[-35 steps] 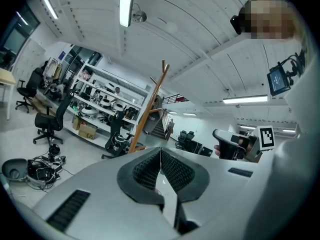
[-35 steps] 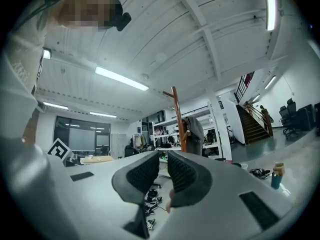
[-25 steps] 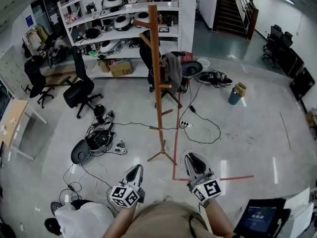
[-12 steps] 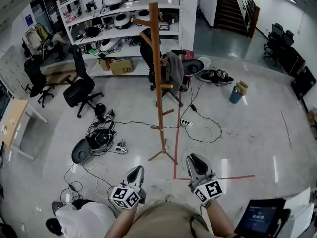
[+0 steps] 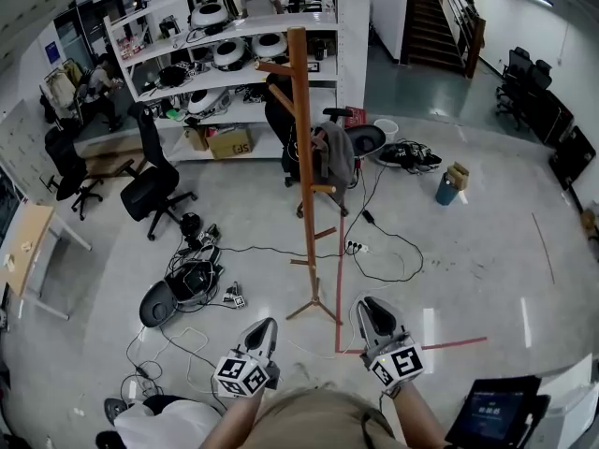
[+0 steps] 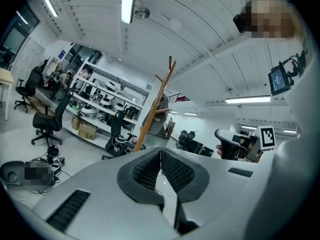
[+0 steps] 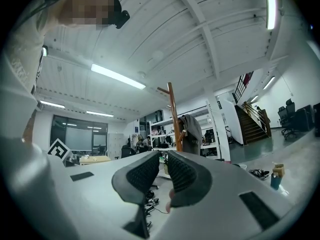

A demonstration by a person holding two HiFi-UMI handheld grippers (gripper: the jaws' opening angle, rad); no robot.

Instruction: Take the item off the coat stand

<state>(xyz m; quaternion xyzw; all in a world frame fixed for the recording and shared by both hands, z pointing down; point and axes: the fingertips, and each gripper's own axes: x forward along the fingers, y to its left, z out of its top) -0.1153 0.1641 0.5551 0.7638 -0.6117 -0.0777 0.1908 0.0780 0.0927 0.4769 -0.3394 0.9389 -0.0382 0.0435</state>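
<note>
The wooden coat stand (image 5: 301, 157) rises from the floor straight ahead of me. A grey garment (image 5: 333, 153) hangs from a peg on its right side, about halfway up. My left gripper (image 5: 263, 326) and right gripper (image 5: 368, 304) are held side by side near the stand's feet, well short of the garment. In the left gripper view, the left gripper (image 6: 160, 151) is shut and empty, with the stand (image 6: 161, 89) beyond it. In the right gripper view, the right gripper (image 7: 164, 156) is shut on nothing, and the garment (image 7: 191, 129) hangs on the pole (image 7: 173, 109) ahead.
White shelves (image 5: 225, 54) with gear stand behind the stand, with black office chairs (image 5: 154, 181) to the left. Cables and devices (image 5: 192, 274) litter the floor at left. A red tape line (image 5: 339, 279) runs past the stand's feet. A tablet (image 5: 491, 410) sits at bottom right.
Both grippers have moved a little forward together, and the coat stand looks slightly nearer. The jaws of both stay as they were.
</note>
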